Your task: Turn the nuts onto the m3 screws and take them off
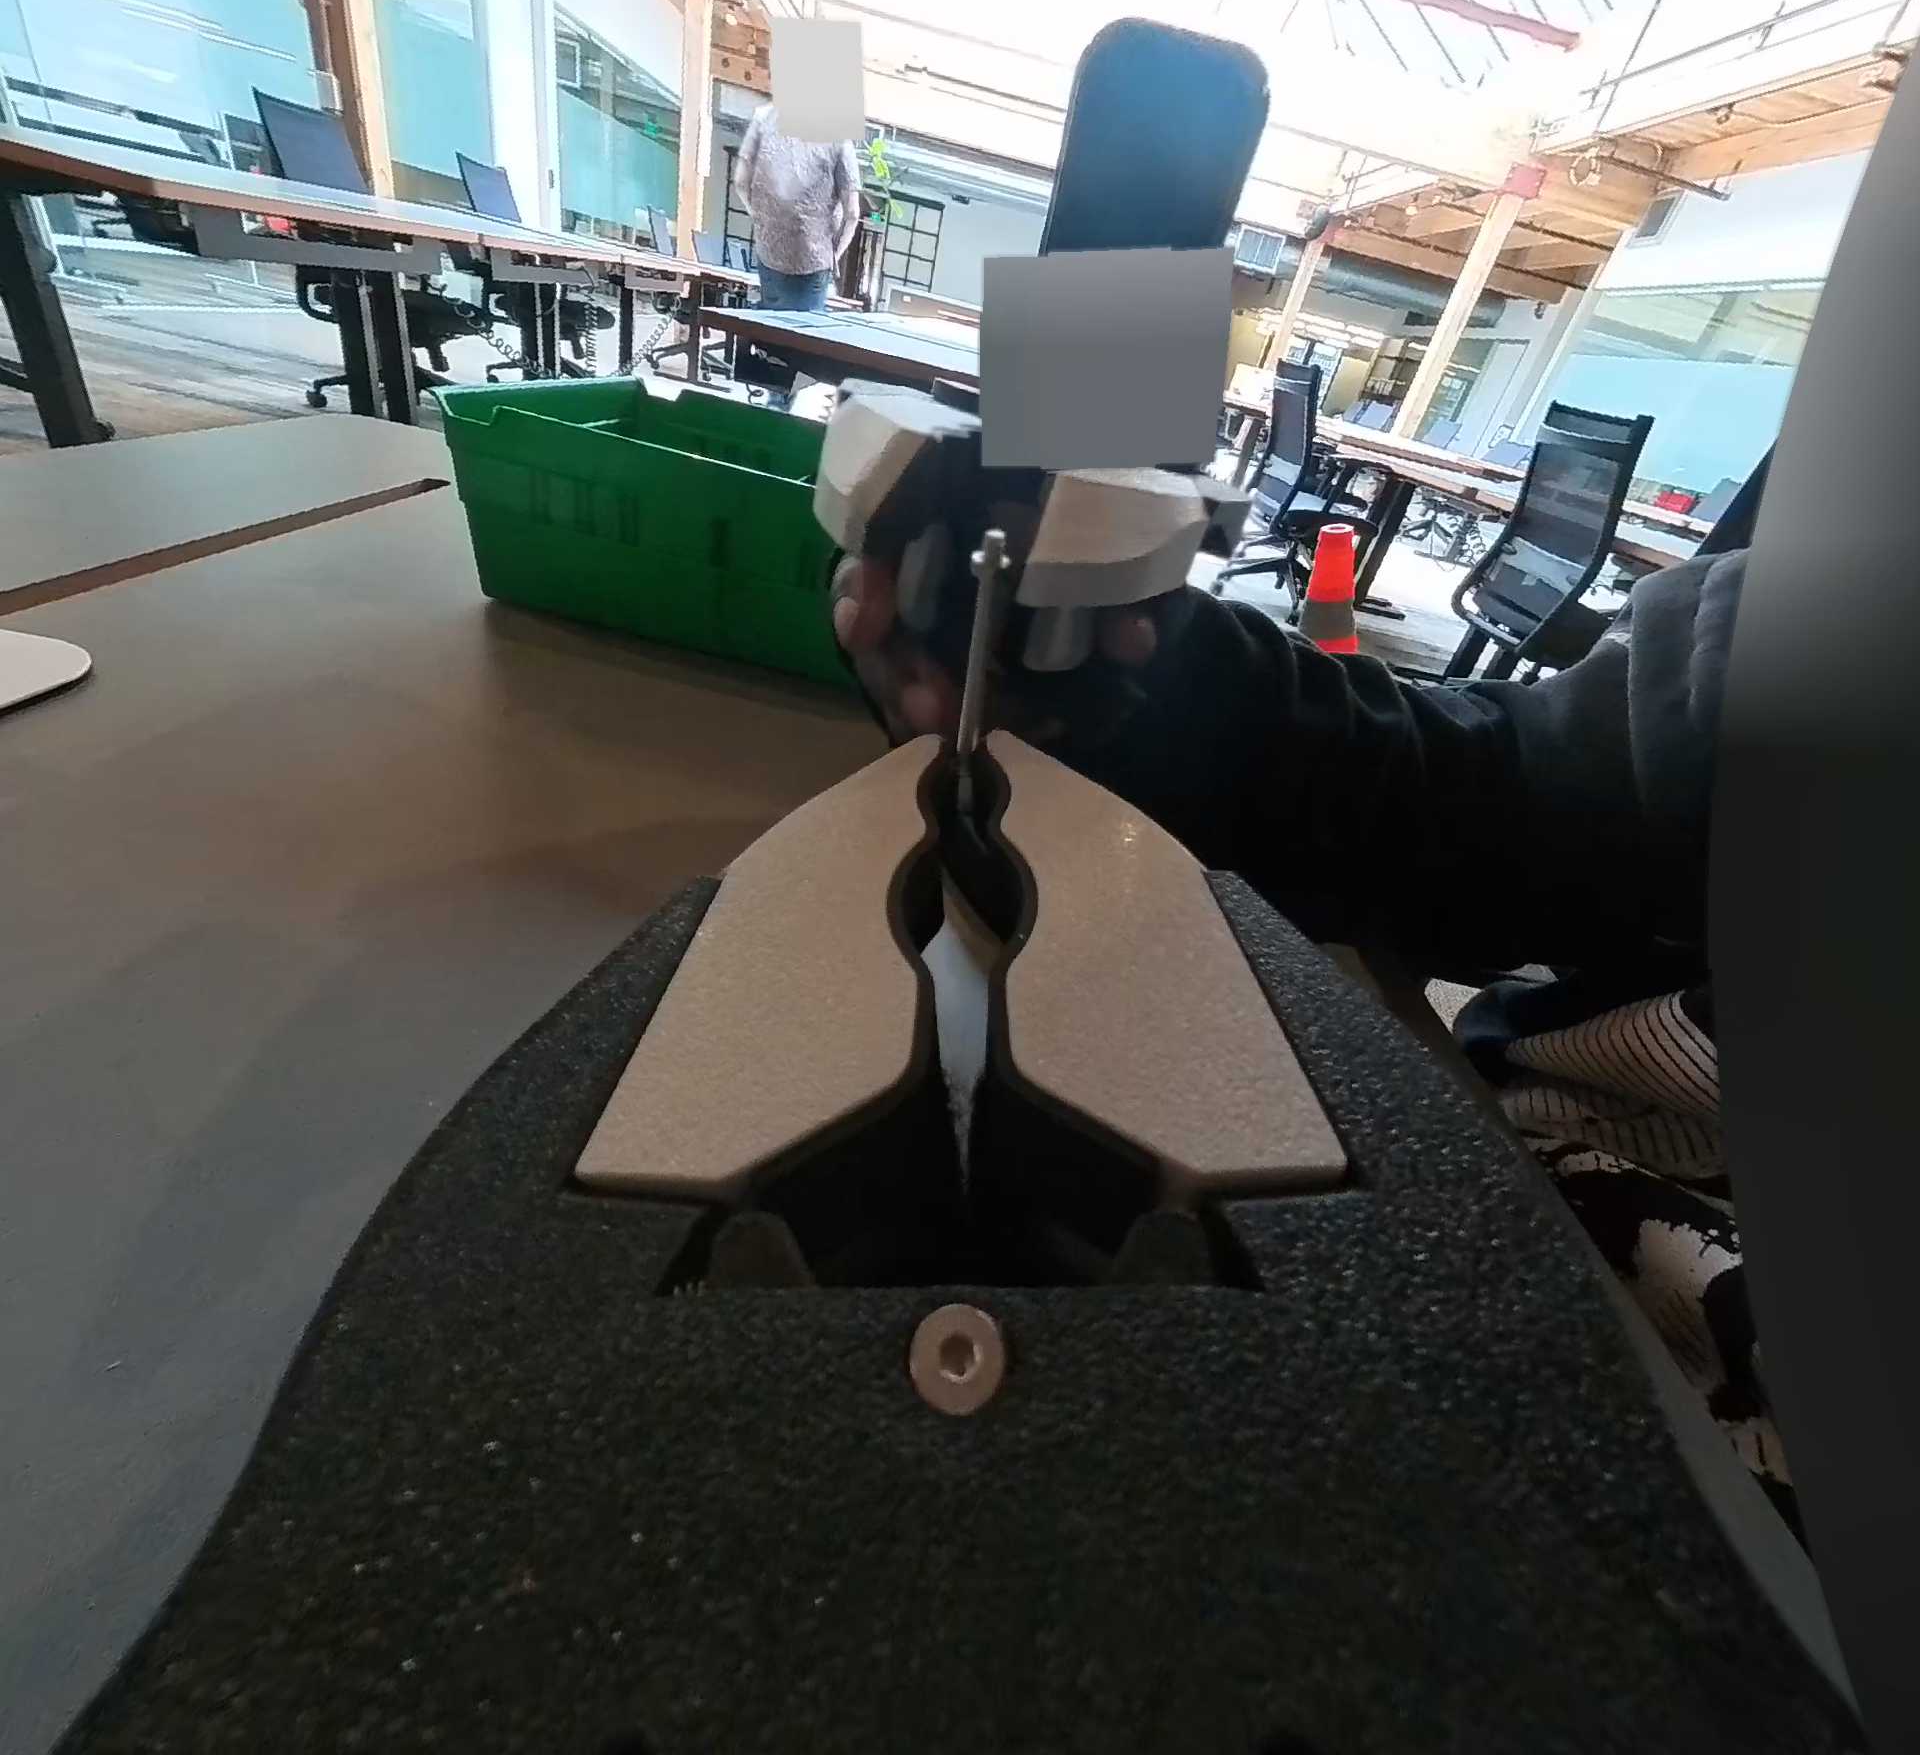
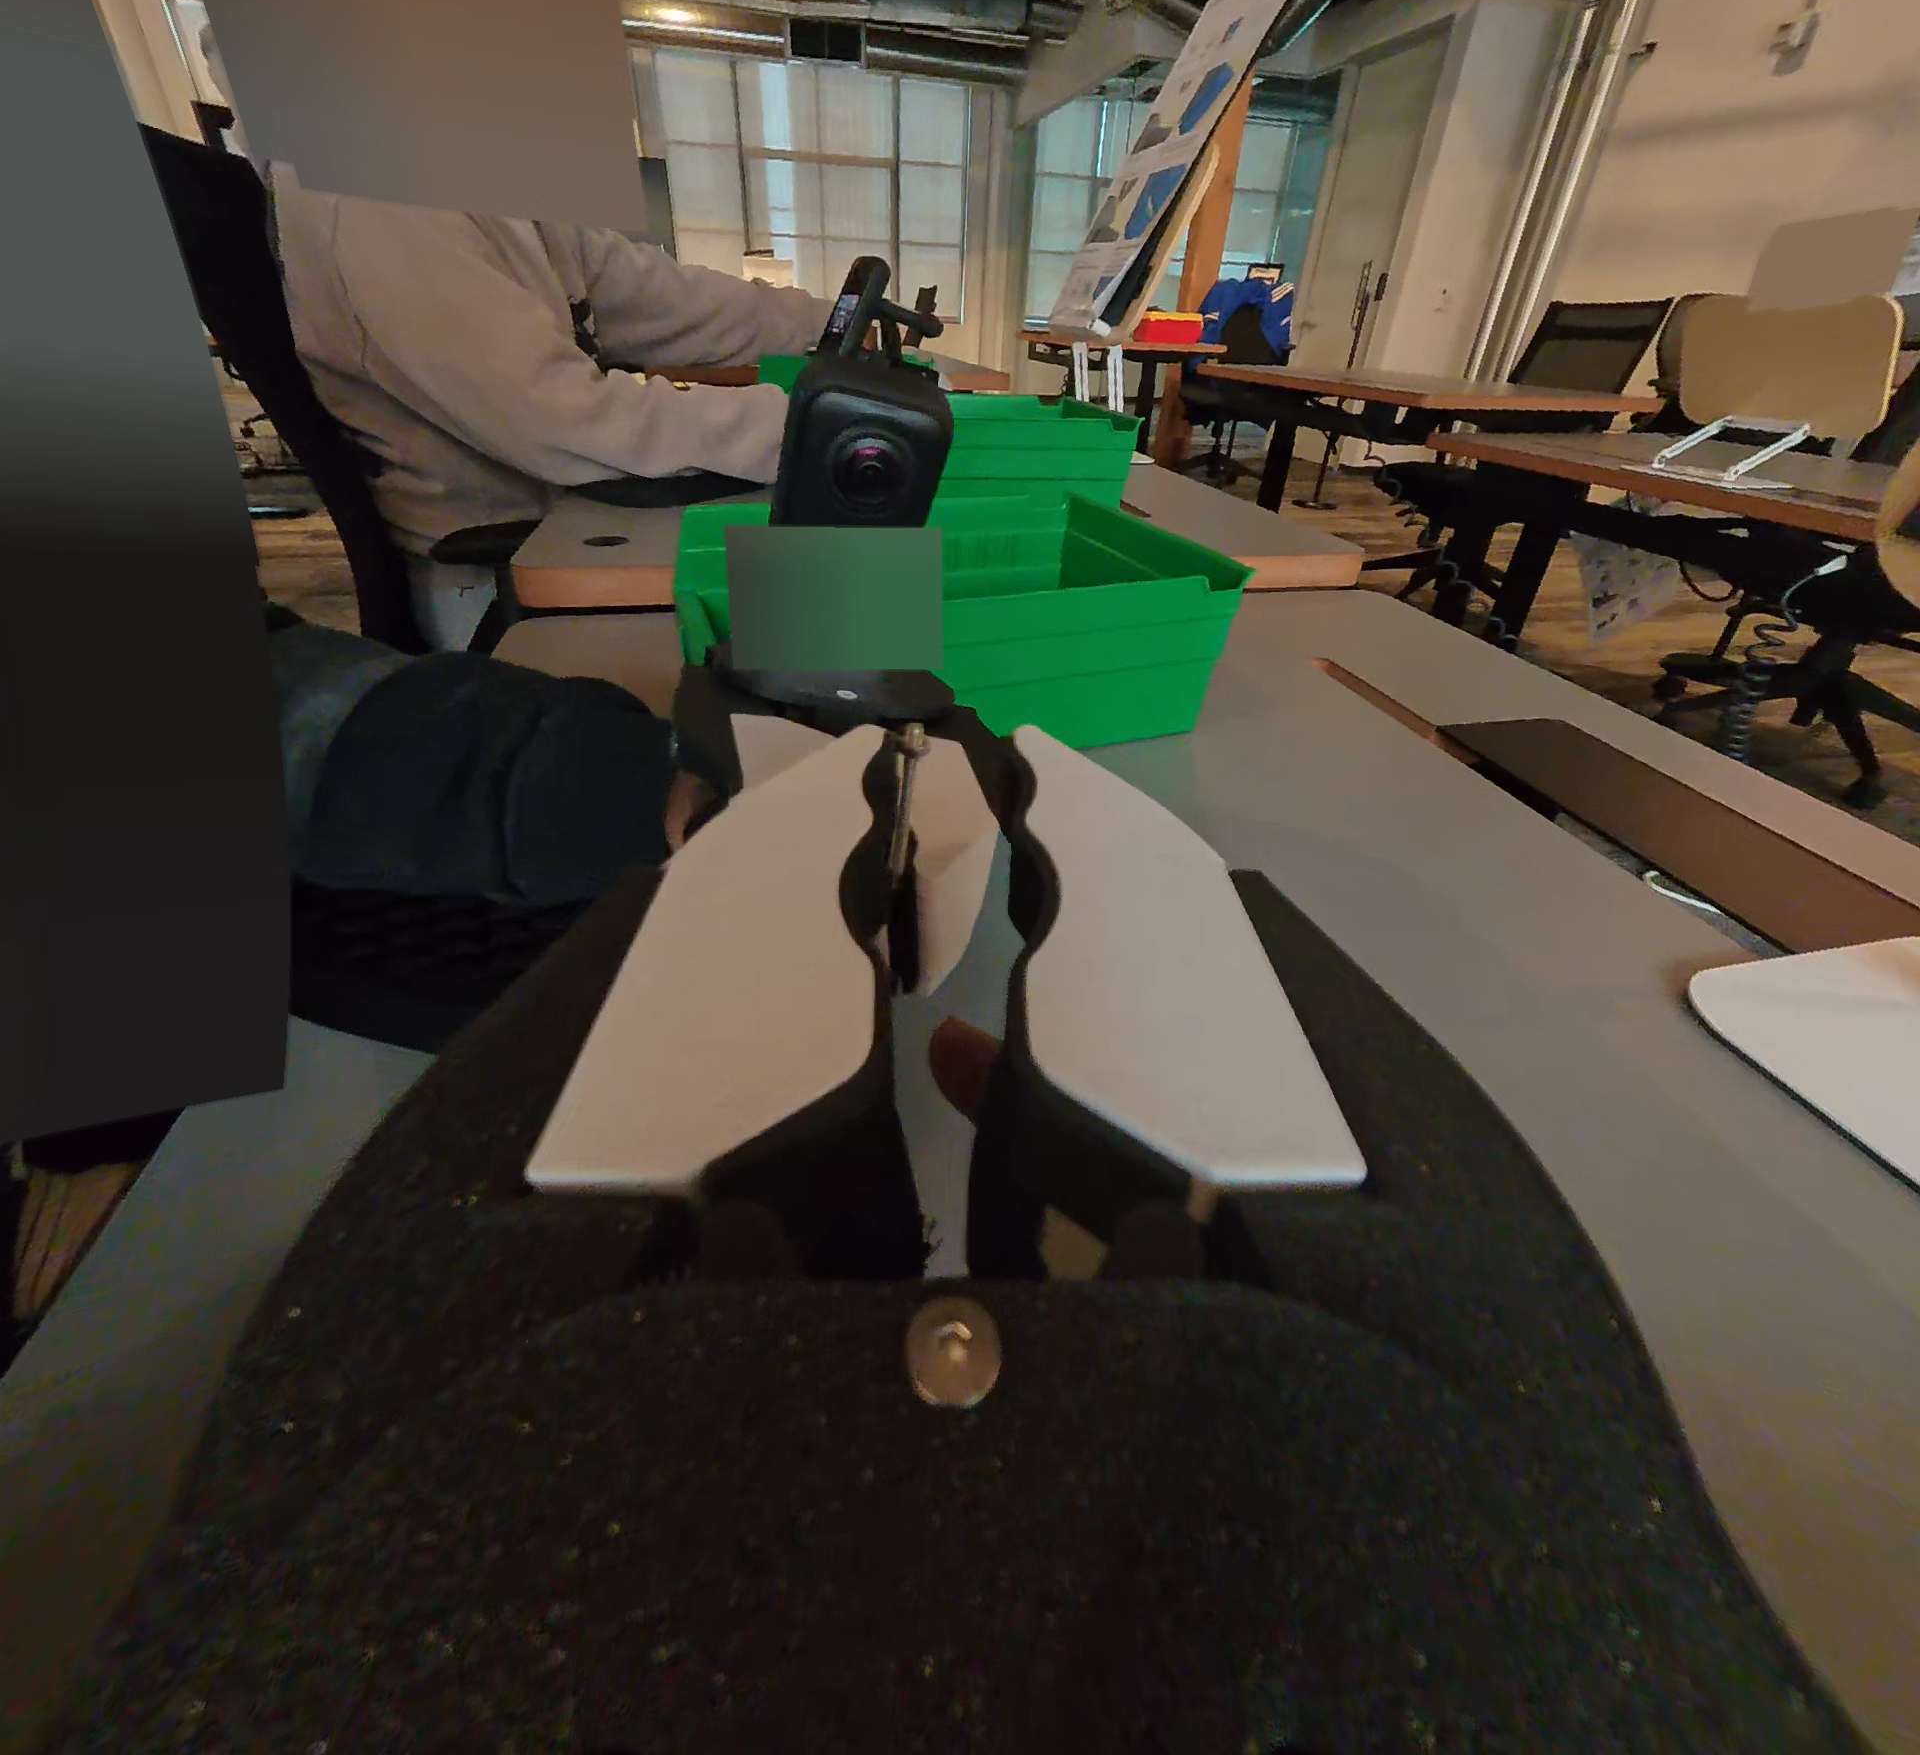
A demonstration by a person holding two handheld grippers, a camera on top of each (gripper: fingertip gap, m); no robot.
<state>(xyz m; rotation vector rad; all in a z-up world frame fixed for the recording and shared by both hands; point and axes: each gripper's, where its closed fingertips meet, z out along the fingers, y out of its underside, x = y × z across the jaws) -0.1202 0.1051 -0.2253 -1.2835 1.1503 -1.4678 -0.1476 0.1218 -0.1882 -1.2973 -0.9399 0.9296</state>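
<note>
My left gripper (image 1: 966,747) is shut on the lower end of a long thin screw (image 1: 979,645), which sticks out past its fingertips. A small nut (image 1: 994,555) sits near the screw's free end. My right gripper (image 2: 940,741) faces the left one and is open. The screw (image 2: 902,812) and its nut (image 2: 912,742) stand between the right gripper's fingers, with a clear gap on the right side. The left gripper (image 2: 900,884) shows beyond, holding the screw. The right gripper (image 1: 987,521) also shows in the left wrist view, spread around the nut.
A green bin (image 1: 623,500) (image 2: 1091,645) stands on the grey table (image 1: 312,822) (image 2: 1403,874) just behind the grippers. A white flat object (image 2: 1829,1040) lies at the table's side. A person sits at the table behind. An orange cone (image 1: 1335,583) stands on the floor. The grippers' ends are close to 4 centimeters from one another.
</note>
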